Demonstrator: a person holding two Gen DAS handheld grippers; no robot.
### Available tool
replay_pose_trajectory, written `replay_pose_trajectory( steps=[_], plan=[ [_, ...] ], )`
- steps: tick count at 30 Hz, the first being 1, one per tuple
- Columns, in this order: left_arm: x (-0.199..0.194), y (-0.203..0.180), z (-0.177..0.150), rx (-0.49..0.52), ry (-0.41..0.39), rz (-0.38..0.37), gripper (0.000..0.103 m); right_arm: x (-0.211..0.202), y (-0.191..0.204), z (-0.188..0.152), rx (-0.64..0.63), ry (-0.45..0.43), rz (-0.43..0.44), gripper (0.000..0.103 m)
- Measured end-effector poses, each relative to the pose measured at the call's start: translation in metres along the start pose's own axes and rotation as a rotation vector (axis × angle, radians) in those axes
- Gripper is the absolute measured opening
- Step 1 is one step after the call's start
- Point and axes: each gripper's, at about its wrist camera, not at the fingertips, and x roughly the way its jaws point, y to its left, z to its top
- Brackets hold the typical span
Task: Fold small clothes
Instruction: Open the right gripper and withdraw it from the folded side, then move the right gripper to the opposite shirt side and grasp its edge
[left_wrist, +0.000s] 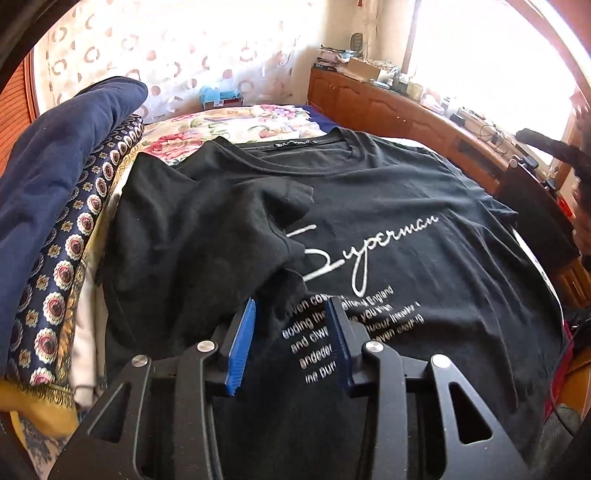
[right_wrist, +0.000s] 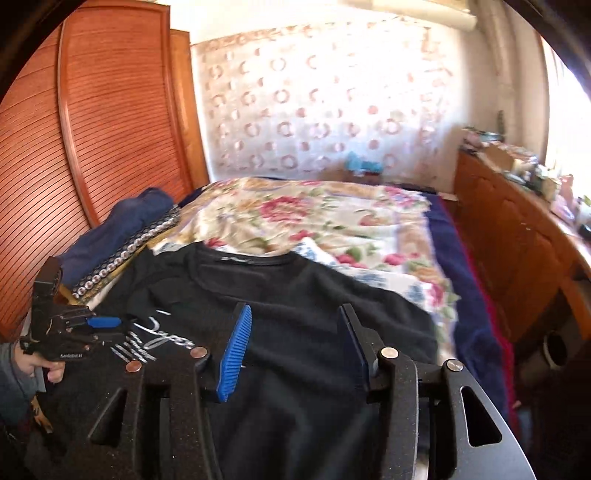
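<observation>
The left gripper (left_wrist: 290, 314) and right gripper (right_wrist: 295, 332) are both held wide and empty above the black T-shirt (left_wrist: 369, 206), spread on the bed (right_wrist: 314, 214); one sleeve (left_wrist: 236, 221) is already laid inward, apparently to narrow it.

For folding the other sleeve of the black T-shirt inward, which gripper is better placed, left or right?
Probably right. The left sleeve already lies folded over the black T-shirt. The right gripper, open, hovers above the unfolded side; the left gripper is over the print.
</observation>
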Motion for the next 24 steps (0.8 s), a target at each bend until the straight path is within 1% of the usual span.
replay_pose_trajectory(
  steps=[1, 2, 3, 4, 5, 10, 15, 16, 17, 18, 19, 20, 22, 23, 24],
  plan=[
    [0.001, 0.0, 0.001, 0.002, -0.005, 0.007, 0.039, -0.003, -0.002, -0.006, 0.01, 0.002, -0.006, 0.051],
    [0.001, 0.0, 0.001, 0.008, -0.01, 0.011, 0.029, -0.005, -0.004, -0.013, 0.023, 0.006, -0.008, 0.051],
    [0.002, -0.002, 0.001, 0.017, -0.013, 0.015, 0.022, -0.005, -0.005, -0.019, 0.037, 0.011, -0.009, 0.051],
    [0.002, -0.004, 0.001, 0.028, -0.014, 0.023, 0.01, -0.005, -0.006, -0.025, 0.051, 0.017, -0.007, 0.051],
    [0.001, -0.005, 0.002, 0.032, -0.022, 0.034, 0.007, -0.003, -0.006, -0.031, 0.062, 0.023, -0.004, 0.051],
    [-0.034, -0.016, -0.001, 0.045, -0.106, 0.02, 0.006, -0.003, -0.009, -0.05, 0.102, 0.034, 0.001, 0.051],
    [-0.058, -0.027, -0.012, 0.005, -0.137, 0.016, 0.007, -0.014, -0.023, -0.057, 0.139, 0.034, 0.012, 0.051],
    [-0.062, -0.029, -0.015, -0.005, -0.143, 0.008, 0.009, -0.017, -0.026, -0.058, 0.143, 0.037, 0.012, 0.051],
    [-0.066, -0.031, -0.019, -0.009, -0.151, -0.002, 0.018, -0.019, -0.029, -0.06, 0.145, 0.041, 0.006, 0.051],
    [-0.069, -0.033, -0.023, -0.009, -0.16, -0.006, 0.024, -0.018, -0.033, -0.058, 0.148, 0.046, 0.001, 0.051],
    [-0.072, -0.035, -0.027, -0.008, -0.169, -0.004, 0.039, -0.018, -0.035, -0.058, 0.151, 0.049, -0.002, 0.051],
    [-0.074, -0.037, -0.029, -0.005, -0.179, -0.005, 0.045, -0.02, -0.037, -0.058, 0.152, 0.051, -0.007, 0.051],
    [-0.073, -0.038, -0.033, 0.002, -0.184, -0.01, 0.047, -0.023, -0.042, -0.058, 0.148, 0.048, -0.029, 0.051],
    [-0.072, -0.038, -0.034, 0.003, -0.177, -0.008, 0.054, -0.023, -0.043, -0.058, 0.153, 0.046, -0.039, 0.051],
    [-0.071, -0.038, -0.036, 0.002, -0.175, -0.006, 0.058, -0.024, -0.046, -0.058, 0.164, 0.045, -0.047, 0.051]
  ],
)
